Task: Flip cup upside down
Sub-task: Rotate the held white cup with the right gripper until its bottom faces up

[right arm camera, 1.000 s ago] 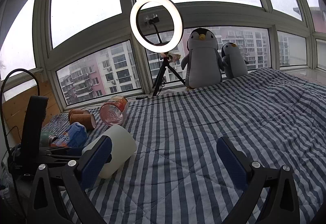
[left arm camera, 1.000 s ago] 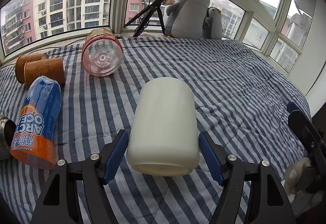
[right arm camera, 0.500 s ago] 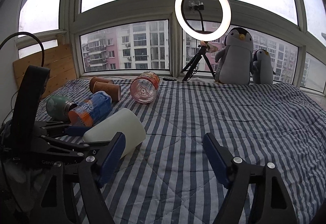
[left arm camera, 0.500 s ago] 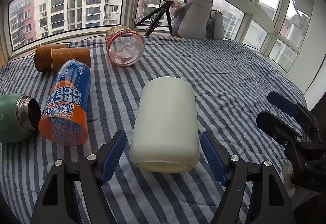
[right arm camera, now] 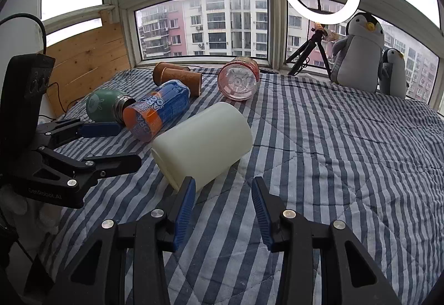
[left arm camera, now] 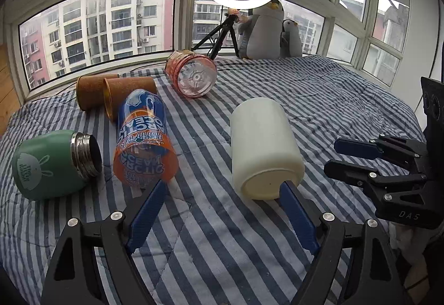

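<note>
Left fingers (left arm camera: 295, 217): spread wide and empty; my right-hand pad sits at the white cup's closed end, the other pad low centre-left of the frame, near the orange-blue can.
Left gripper (left arm camera: 222, 216): low over the bedspread, mouth toward the cup, though off to one side, so I judge the pinch is not lined up.
Right gripper (right arm camera: 222, 207): also parted, gripping nothing; its left pad is just beside the cup's lower edge (touching or not, I cannot tell).
White cup (left arm camera: 263, 146): on its side at frame centre, flat closed end toward my left camera.
Striped bedspread (left arm camera: 333, 99): soft, so a turned-over cup may wobble.
Neighbours: orange-blue can (left arm camera: 144, 138), green flask (left arm camera: 50, 166), brown cups (left arm camera: 111, 91), clear bottle (left arm camera: 191, 77), all lying down in the left half.
</note>
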### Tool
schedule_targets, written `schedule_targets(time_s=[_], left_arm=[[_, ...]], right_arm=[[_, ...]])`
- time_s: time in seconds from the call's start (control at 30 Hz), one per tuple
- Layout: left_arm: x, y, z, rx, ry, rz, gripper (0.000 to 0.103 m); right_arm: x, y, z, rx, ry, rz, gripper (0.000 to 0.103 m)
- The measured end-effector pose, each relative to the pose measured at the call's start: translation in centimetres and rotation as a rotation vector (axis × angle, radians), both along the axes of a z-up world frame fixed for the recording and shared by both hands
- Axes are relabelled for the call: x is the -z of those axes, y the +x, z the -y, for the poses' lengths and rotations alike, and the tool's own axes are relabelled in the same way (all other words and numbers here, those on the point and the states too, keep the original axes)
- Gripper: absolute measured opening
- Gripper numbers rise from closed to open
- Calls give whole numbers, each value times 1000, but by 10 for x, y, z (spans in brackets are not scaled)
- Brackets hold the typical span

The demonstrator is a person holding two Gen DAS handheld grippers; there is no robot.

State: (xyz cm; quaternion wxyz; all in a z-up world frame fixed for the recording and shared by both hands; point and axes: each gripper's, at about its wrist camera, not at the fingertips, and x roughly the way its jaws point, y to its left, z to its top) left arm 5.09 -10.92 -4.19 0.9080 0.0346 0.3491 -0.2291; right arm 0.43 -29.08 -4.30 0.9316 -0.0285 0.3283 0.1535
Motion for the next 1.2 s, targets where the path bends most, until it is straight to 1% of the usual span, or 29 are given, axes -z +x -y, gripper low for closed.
schedule_targets(time_s=[0.07, 0.17, 0.3, 0.4, 0.5, 0.57, 0.63, 0.7, 0.77, 0.8, 0.83, 0.87, 0.9, 0.93, 1.0, 1.07, 1.1, 1.13, 1.2], left_arm=[[3, -1, -6, 7, -4, -8, 80], [7, -4, -14, 7, 7, 2, 80], [8, 3, -21, 4, -15, -15, 80], [6, 2, -18, 17, 5, 14, 80], [6, -6, -18, 40, 25, 41, 80], [9, -12, -21, 37, 37, 43, 80], [11, -19, -26, 32, 44, 34, 80], [10, -27, -33, 29, 57, 40, 80], [9, -32, -40, 17, 61, 47, 80], [8, -33, -45, 9, 58, 46, 80], [7, -33, -49, 3, 50, 40, 80], [7, -32, -53, -1, 40, 30, 80], [6, -31, -56, -5, 30, 20, 80], [6, -31, -59, -13, 24, 14, 80], [4, -29, -65, -27, 16, 7, 80], [3, -29, -70, -41, 11, 3, 80], [2, -28, -73, -50, 10, -3, 80], [2, -27, -76, -61, 8, -9, 80], [0, -24, -84, -93, -1, -27, 80]], right_arm=[[1, 2, -3, -9, 17, 0, 38], [1, 2, -15, -31, -33, 28, 40], [7, 6, -32, -54, -90, 22, 40], [10, 6, -36, -56, -98, 32, 40], [10, 3, -41, -53, -130, 52, 41], [5, -1, -45, -102, -157, 74, 44], [-3, -4, -47, -180, -240, 110, 59], [-8, -7, -50, -271, -376, 139, 62], [-10, -4, -48, -345, -503, 119, 62], [-10, -1, -45, -351, -547, 108, 62], [-10, 4, -42, -349, -580, 89, 58], [-8, 10, -39, -349, -603, 71, 53], [-5, 15, -38, -354, -625, 50, 44], [1, 19, -39, -355, -657, 39, 42], [10, 19, -45, -393, -721, 60, 42], [14, 12, -54, -465, -775, 111, 47], [14, 9, -58, -502, -798, 140, 54], [12, 7, -62, -544, -815, 176, 65], [9, 5, -68, -616, -850, 231, 69]])
